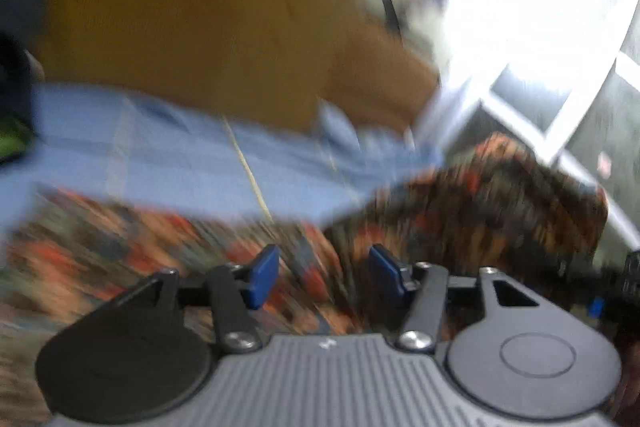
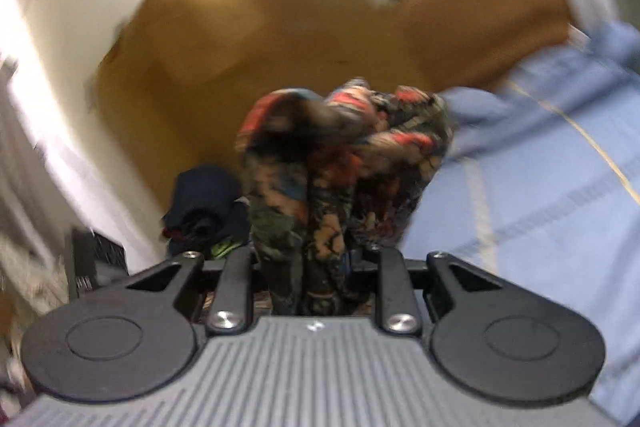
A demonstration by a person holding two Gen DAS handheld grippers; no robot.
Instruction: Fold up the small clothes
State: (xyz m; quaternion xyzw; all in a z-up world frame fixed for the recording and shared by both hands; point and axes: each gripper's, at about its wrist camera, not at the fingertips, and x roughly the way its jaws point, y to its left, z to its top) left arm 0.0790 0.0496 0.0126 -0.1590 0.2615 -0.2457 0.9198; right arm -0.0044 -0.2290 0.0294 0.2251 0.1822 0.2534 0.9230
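Note:
A patterned garment in orange, red, green and black shows in both views. In the left wrist view it (image 1: pixel 472 199) lies spread below and bunches up to the right. My left gripper (image 1: pixel 324 273) is open, its blue pads (image 1: pixel 262 277) apart just above the cloth, holding nothing. In the right wrist view my right gripper (image 2: pixel 316 267) is shut on a bunched part of the patterned garment (image 2: pixel 340 155), which stands up between the fingers and hides their tips. Both views are motion-blurred.
A light blue cloth (image 1: pixel 180 155) covers the work surface, also at right in the right wrist view (image 2: pixel 540 187). A brown wooden surface (image 1: pixel 200 7) lies beyond. Dark folded clothes (image 2: pixel 204 211) sit to the left of the right gripper. Bright white furniture (image 1: pixel 520 27) is at the right.

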